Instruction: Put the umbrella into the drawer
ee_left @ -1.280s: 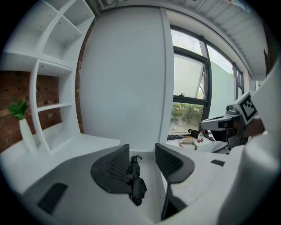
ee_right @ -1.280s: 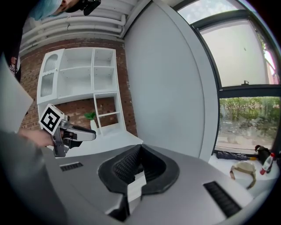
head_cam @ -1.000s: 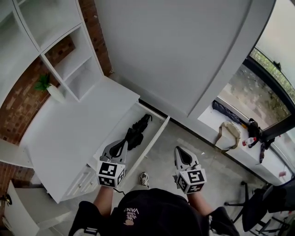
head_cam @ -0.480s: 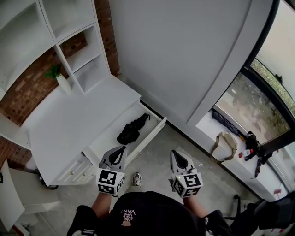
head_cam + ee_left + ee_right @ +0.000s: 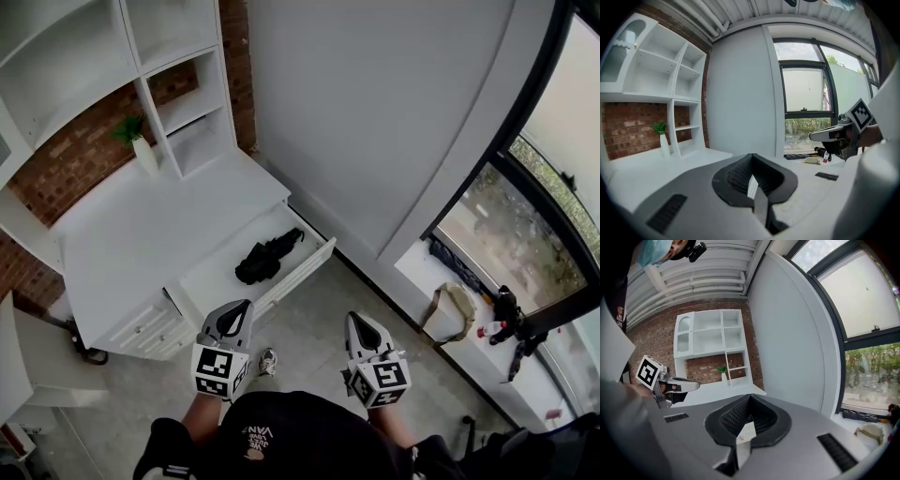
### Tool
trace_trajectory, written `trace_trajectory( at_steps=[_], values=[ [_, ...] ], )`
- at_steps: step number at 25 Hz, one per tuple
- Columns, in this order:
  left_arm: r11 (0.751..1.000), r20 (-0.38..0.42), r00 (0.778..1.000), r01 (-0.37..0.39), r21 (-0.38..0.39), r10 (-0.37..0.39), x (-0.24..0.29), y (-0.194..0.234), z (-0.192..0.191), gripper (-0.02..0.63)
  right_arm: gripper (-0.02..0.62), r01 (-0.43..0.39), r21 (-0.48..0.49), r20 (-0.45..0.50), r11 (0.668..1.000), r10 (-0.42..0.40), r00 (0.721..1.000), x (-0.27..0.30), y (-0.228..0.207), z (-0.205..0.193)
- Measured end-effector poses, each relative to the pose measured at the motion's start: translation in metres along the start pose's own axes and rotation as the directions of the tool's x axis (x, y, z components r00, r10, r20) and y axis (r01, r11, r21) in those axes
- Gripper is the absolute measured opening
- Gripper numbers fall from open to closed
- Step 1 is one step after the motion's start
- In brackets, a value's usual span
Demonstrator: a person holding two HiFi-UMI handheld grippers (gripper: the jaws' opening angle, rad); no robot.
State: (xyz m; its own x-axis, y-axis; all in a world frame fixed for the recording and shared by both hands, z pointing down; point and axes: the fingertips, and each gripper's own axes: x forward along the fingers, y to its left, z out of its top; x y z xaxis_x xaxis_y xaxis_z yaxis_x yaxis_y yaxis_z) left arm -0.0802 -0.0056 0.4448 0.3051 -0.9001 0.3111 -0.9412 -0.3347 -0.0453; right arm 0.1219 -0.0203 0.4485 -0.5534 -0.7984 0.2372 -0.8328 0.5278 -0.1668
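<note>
The black folded umbrella (image 5: pixel 265 259) lies inside the open white drawer (image 5: pixel 302 266) of the low cabinet, seen in the head view. Both grippers hang in front of my body, over the grey floor and apart from the drawer. The left gripper (image 5: pixel 242 307) has its jaws pressed together with nothing in them, as its own view (image 5: pixel 751 180) shows too. The right gripper (image 5: pixel 354 320) also stands shut and empty (image 5: pixel 746 427). Each gripper appears in the other's view: the right one (image 5: pixel 820 136) and the left one (image 5: pixel 693 386). The umbrella is hidden from both gripper views.
The white cabinet top (image 5: pixel 141 234) carries a plant in a white vase (image 5: pixel 142 155) below the wall shelves (image 5: pixel 178 103). A beige bag (image 5: pixel 448 314), a bottle and dark items lie on the window sill at the right. A shoe (image 5: pixel 266 361) shows on the floor.
Both grippers have drawn back from the drawer toward my body, and the drawer with the umbrella now sits farther off in the head view. Both stayed shut.
</note>
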Motion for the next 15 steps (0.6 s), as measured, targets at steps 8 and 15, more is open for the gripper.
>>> trace_trajectory(
  at_steps=[8,15],
  values=[
    [0.999,0.015,0.999,-0.034,-0.017,0.034,-0.031,-0.027,-0.012,0.006,0.0,-0.024,-0.009,-0.022,1.0,0.023,0.999,-0.026,0.002,-0.013],
    [0.999,0.017,0.999,-0.045,-0.016,0.045,-0.055,-0.038,-0.023,0.006,0.0,-0.047,-0.03,-0.037,0.998,0.046,0.998,-0.039,0.013,-0.024]
  ],
)
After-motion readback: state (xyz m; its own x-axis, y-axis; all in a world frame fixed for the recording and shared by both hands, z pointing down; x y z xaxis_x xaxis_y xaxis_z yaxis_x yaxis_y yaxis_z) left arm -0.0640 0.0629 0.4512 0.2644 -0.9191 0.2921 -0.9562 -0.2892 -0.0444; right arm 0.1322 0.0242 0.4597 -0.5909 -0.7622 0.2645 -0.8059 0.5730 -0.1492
